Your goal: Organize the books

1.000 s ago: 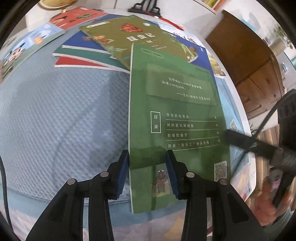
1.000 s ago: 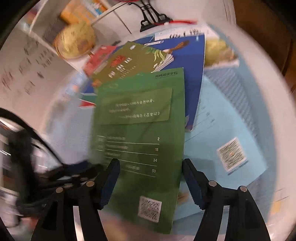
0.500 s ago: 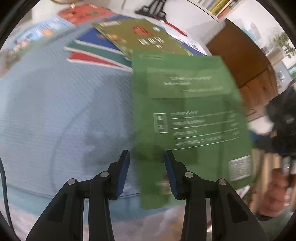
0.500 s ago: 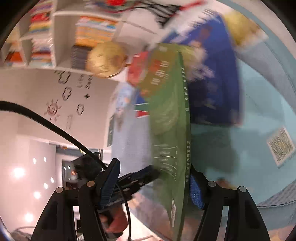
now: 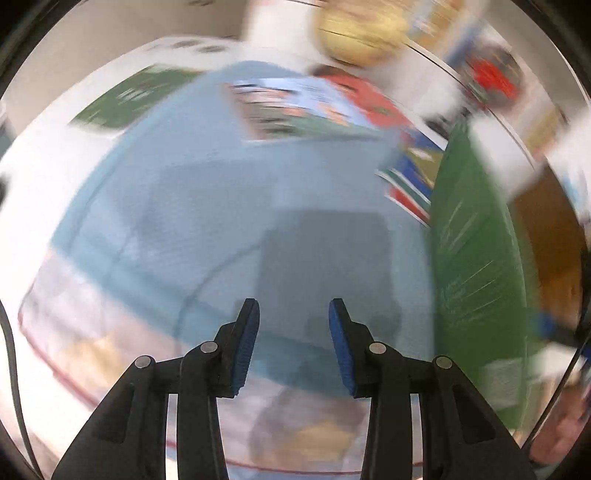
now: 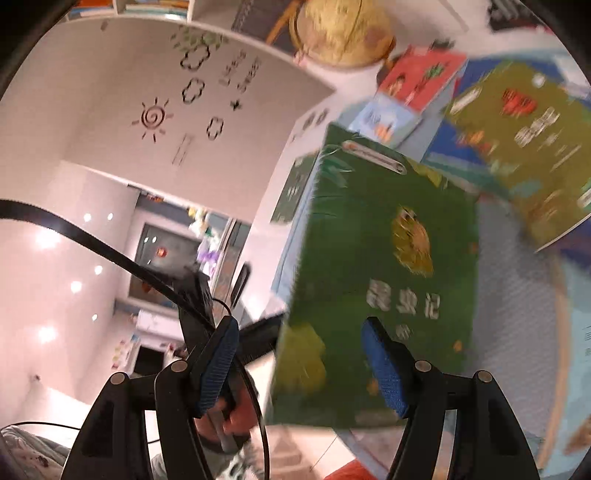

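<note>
A green book (image 6: 388, 240) is tilted up off the table, its front cover facing the right wrist camera. My right gripper (image 6: 299, 369) is open; its right pad lies in front of the cover and its left pad stands apart. One black finger (image 6: 260, 332) of the left gripper reaches the book's left edge. In the blurred left wrist view the book (image 5: 476, 258) rises edge-on at the right. My left gripper (image 5: 294, 343) is open over the blue tablecloth (image 5: 184, 203), nothing between its pads.
Books lie at the back of the table: an olive one (image 6: 524, 147), a red one (image 6: 421, 77), a pale blue picture book (image 6: 388, 122), and a dark green one (image 5: 136, 99) at the far left. A globe (image 6: 340, 29) stands behind them. A hand (image 6: 236, 417) holds the left gripper.
The green book lay flat, back cover up, at the left gripper's fingers. It has been lifted and turned so its front cover shows. Both grippers have swung left and up.
</note>
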`<state>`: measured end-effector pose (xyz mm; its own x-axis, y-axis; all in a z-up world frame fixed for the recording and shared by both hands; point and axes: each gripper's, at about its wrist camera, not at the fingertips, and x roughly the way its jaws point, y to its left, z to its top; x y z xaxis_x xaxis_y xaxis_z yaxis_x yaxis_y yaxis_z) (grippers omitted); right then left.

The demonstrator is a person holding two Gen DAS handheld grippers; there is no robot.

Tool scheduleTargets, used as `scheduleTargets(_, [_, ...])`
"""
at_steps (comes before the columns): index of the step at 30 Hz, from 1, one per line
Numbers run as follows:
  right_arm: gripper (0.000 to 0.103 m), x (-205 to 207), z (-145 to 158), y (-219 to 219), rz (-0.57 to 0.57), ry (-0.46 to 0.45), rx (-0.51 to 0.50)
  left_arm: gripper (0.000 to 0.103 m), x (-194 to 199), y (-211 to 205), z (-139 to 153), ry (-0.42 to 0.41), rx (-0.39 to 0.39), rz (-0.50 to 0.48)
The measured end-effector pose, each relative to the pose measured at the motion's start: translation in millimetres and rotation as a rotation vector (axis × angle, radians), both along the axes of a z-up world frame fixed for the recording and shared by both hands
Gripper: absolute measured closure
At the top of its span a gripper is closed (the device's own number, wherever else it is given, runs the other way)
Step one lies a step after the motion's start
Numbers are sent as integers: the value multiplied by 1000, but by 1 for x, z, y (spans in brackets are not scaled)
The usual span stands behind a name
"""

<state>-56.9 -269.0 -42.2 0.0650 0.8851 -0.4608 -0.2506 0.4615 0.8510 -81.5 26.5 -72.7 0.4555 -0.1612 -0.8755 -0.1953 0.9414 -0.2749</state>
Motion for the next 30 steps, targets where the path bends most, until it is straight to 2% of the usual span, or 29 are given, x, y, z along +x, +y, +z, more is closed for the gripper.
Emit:
scheduleTargets(5, [35, 0, -36, 24, 41, 71, -75, 68, -15, 33, -10, 10, -48, 133])
scheduleTargets(7, [35, -2, -45, 24, 17, 48, -206, 68, -23, 36, -16, 26, -84, 123])
scheduleTargets(10, [35, -2, -57, 17, -26, -37, -462, 68, -23, 22, -26, 64, -101, 60])
scheduleTargets(12, [39, -1, -68, 12, -34, -58, -545, 68, -20, 8, -33, 72, -117, 8])
scheduleTargets(16, [48, -1, -82, 10, -43, -56, -602, 66, -16, -24, -42, 98, -143, -74])
scheduleTargets(20, [63, -5, -77, 27, 4, -94, -603, 66, -19, -40, -40, 92, -69, -106])
scheduleTargets(23, [63, -9, -78, 36, 29, -107, -614, 66, -22, -41, -39, 97, -59, -111])
scheduleTargets(26, [63, -9, -76, 27, 24, -74, -554, 66, -27, -38, -39, 113, -76, -112])
scheduleTargets(30, [63, -12, -78, 26, 33, -76, -571, 64, -36, -38, -42, 122, -89, -100])
